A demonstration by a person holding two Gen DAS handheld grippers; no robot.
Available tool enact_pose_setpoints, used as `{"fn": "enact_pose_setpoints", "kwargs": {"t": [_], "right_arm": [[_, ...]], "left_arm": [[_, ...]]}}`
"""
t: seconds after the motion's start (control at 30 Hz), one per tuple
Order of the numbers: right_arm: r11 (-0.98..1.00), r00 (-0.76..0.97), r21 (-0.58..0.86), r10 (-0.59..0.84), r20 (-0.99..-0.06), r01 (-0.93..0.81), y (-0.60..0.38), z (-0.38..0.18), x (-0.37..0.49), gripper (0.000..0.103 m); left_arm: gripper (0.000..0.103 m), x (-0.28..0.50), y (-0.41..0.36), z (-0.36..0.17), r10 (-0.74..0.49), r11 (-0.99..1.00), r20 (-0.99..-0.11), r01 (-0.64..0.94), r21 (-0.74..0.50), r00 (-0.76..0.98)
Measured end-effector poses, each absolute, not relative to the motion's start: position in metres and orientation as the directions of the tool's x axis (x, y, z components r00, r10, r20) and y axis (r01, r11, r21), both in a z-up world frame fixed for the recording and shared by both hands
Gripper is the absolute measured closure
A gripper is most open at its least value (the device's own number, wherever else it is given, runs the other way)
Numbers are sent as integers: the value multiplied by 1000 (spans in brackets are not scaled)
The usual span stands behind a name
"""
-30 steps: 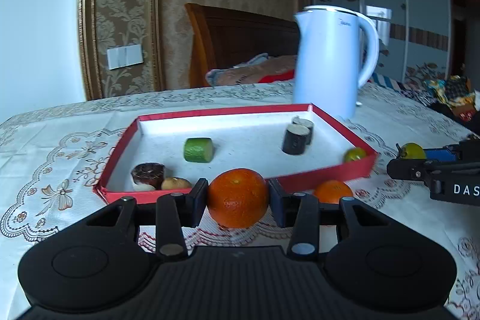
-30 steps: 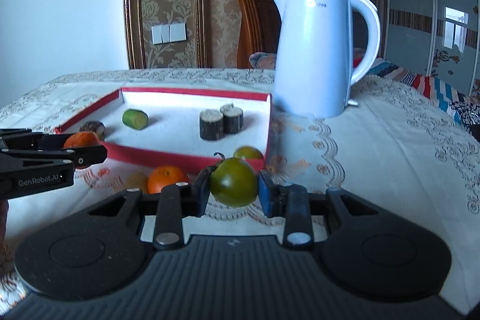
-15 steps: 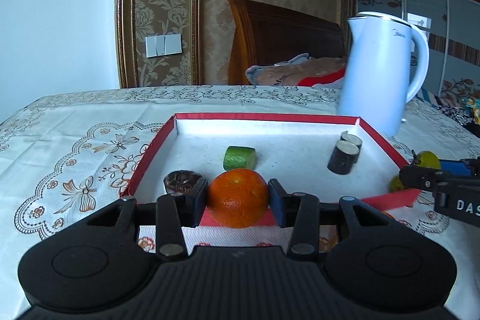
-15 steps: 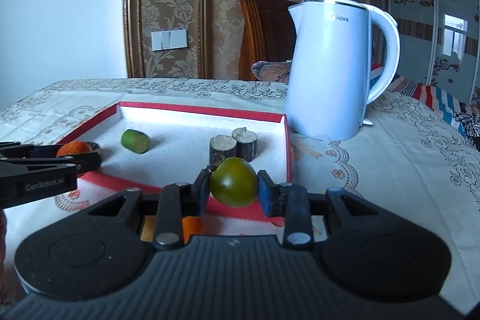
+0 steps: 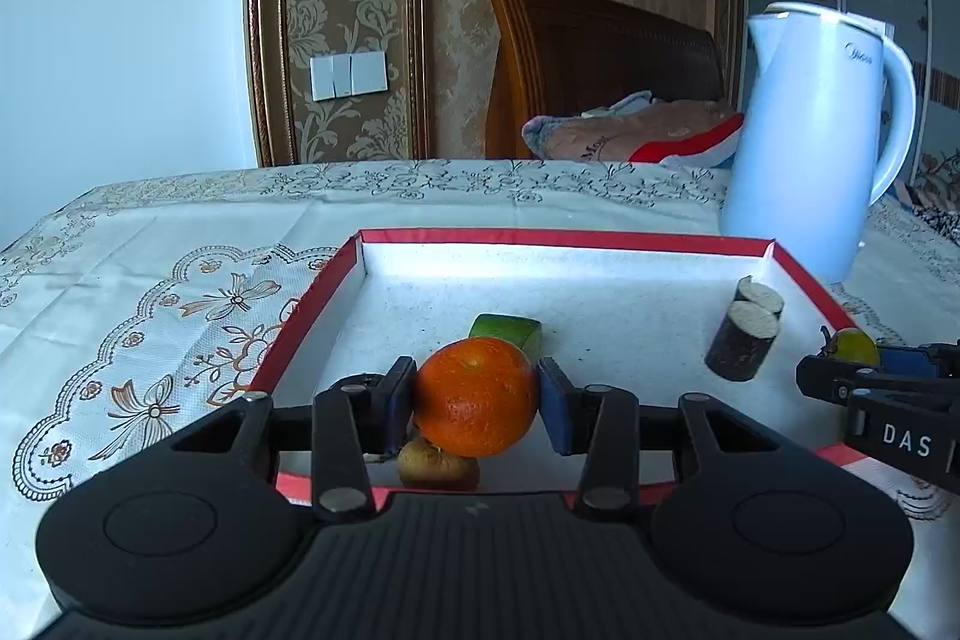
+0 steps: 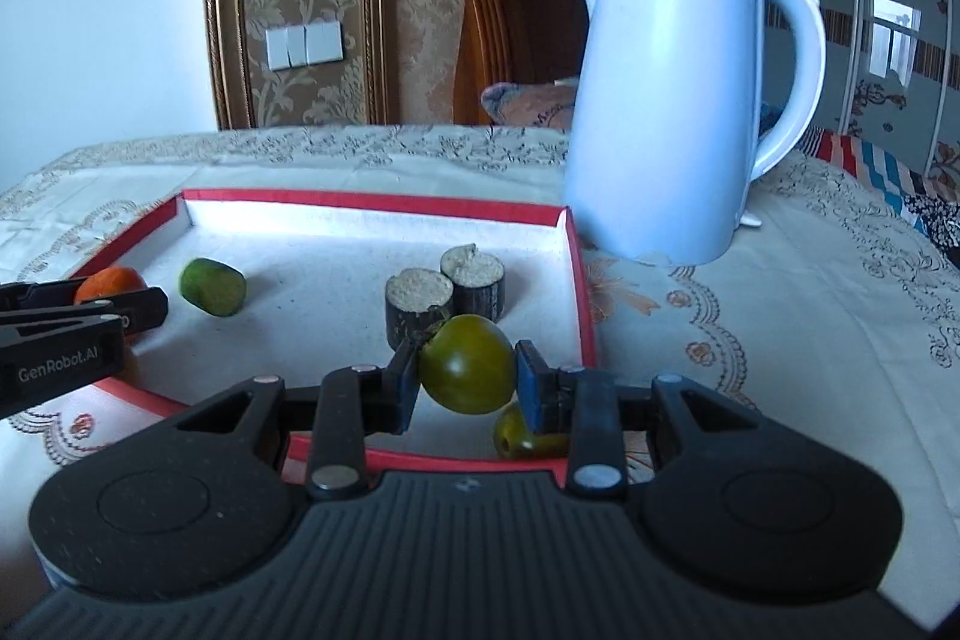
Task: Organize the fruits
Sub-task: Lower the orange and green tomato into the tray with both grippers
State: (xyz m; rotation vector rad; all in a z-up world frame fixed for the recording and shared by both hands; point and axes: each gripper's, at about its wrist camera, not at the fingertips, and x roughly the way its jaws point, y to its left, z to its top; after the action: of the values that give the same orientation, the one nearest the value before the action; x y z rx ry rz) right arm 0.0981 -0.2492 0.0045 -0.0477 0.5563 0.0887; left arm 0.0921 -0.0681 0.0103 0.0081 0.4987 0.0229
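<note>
While the left gripper (image 5: 477, 397) clamps an orange (image 5: 476, 405), the right gripper (image 6: 467, 379) clamps a green tomato (image 6: 467, 371), both over the red tray (image 5: 564, 238).

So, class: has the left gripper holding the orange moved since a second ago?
Yes. The left gripper has carried the orange forward, over the red tray.
</note>
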Motion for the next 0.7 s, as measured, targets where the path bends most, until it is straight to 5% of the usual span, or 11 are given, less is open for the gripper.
{"fn": "enact_pose_setpoints", "kwargs": {"t": [0.7], "right_arm": [[991,820,-88,32,-572,-100,-232,-12,131,71]], "left_arm": [[60,112,-80,-4,59,996,-487,-18,89,872]]}}
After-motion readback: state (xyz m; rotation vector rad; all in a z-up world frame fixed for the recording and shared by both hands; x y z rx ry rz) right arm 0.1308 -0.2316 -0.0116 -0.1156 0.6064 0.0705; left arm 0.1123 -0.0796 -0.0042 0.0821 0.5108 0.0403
